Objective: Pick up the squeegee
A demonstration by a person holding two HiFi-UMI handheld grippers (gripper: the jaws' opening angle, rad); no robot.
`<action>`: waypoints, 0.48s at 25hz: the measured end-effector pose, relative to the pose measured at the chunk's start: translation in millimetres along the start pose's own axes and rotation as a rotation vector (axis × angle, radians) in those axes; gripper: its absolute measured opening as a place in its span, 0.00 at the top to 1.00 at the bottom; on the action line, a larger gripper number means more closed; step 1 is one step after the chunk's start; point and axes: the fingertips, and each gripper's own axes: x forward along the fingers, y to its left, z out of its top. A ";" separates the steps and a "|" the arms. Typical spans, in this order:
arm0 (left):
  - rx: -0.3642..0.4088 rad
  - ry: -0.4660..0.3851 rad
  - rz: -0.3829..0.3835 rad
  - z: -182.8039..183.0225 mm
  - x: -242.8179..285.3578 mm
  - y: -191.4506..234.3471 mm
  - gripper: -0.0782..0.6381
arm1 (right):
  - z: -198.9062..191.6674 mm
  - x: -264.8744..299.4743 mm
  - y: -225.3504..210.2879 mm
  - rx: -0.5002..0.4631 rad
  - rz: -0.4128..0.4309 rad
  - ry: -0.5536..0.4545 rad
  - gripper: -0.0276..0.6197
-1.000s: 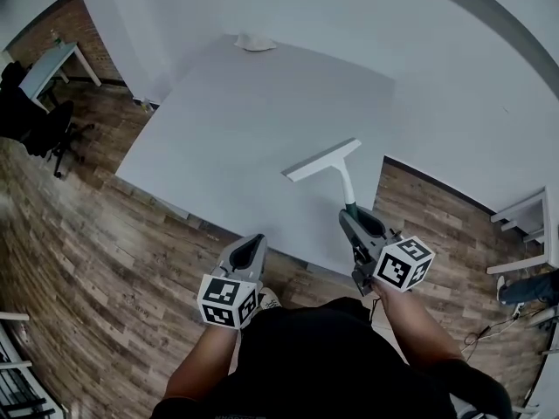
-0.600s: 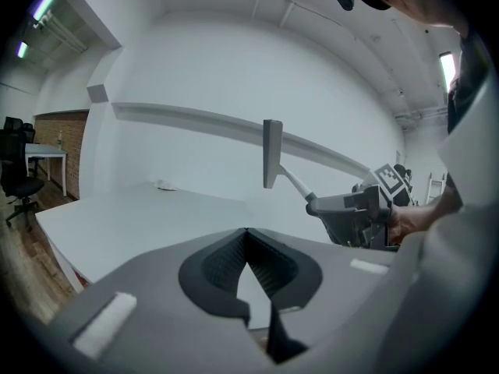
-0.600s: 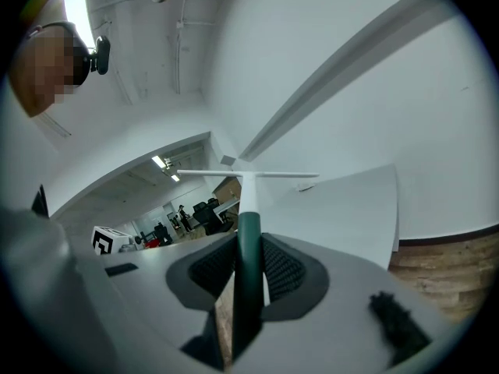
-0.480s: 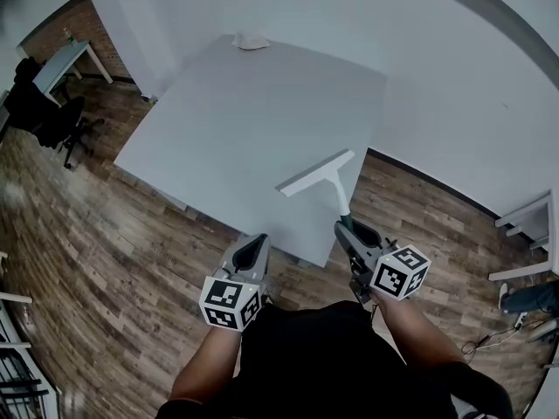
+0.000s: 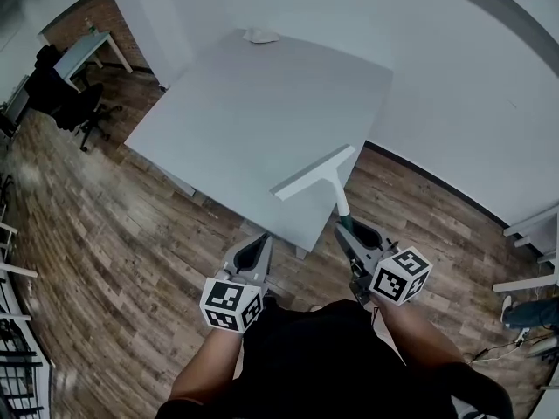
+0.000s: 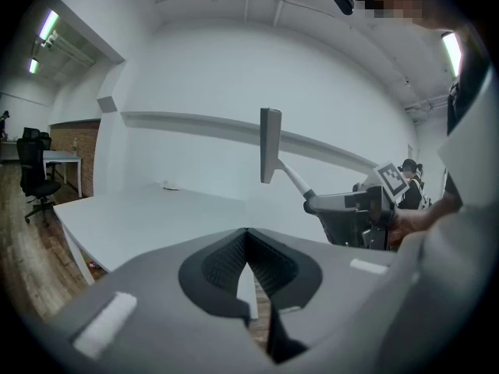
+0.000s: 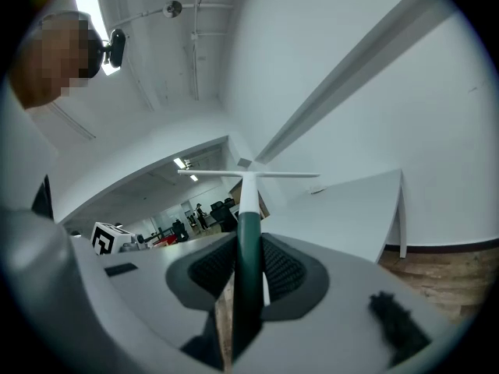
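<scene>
Since 1 s ago the table (image 5: pixel 253 112) has slid away from both grippers in head view: the squeegee (image 5: pixel 314 174), then well over the top, now has only its blade over the near-right edge, w/ neck & handle above the wood floor (image 5: pixel 131 234). Grip unchanged.

Head view: right gripper (image 5: pixel 348 228) is clamped on the dark green handle end. The white blade is held up off the table, slanting up to the right. The left gripper (image 5: pixel 254 250) sits beside it on the left, over the floor just off the table's near corner, nothing in it. Small pale thing (image 5: pixel 260 35) at the far table edge, maybe a cloth, too small to tell. Office chair (image 5: pixel 65 103) & a desk (image 5: pixel 92 49) far left.

Left gripper view: left gripper (image 6: pixel 247 232) jaws together, tips meeting, nothing btwn them. Table (image 6: pixel 132 216) lies beyond. At right is the right gripper (image 6: pixel 316 205), w/ the squeegee (image 6: pixel 270 145) sticking up-left from it, blade edge-on & upright in frame, clear of the top.

Right gripper view: right gripper (image 7: pixel 248 248) jaws closed on the green handle, which runs straight up the middle btwn the pads. The squeegee (image 7: pixel 248 197) shows white neck & crossbar blade past the tips. Table (image 7: pixel 351 201) at right, left gripper's marker cube (image 7: pixel 105 238) low left
</scene>
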 end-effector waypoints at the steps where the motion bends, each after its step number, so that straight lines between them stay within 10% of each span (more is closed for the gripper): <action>1: -0.002 0.005 0.011 -2.5 -4.3 -5.0 0.88 | -1.9 -4.4 1.5 -0.002 0.008 0.005 0.80; 12: 0.013 0.076 0.022 -8.7 -31.9 -12.4 0.88 | -11.4 -22.7 17.3 -0.007 -0.016 0.014 0.80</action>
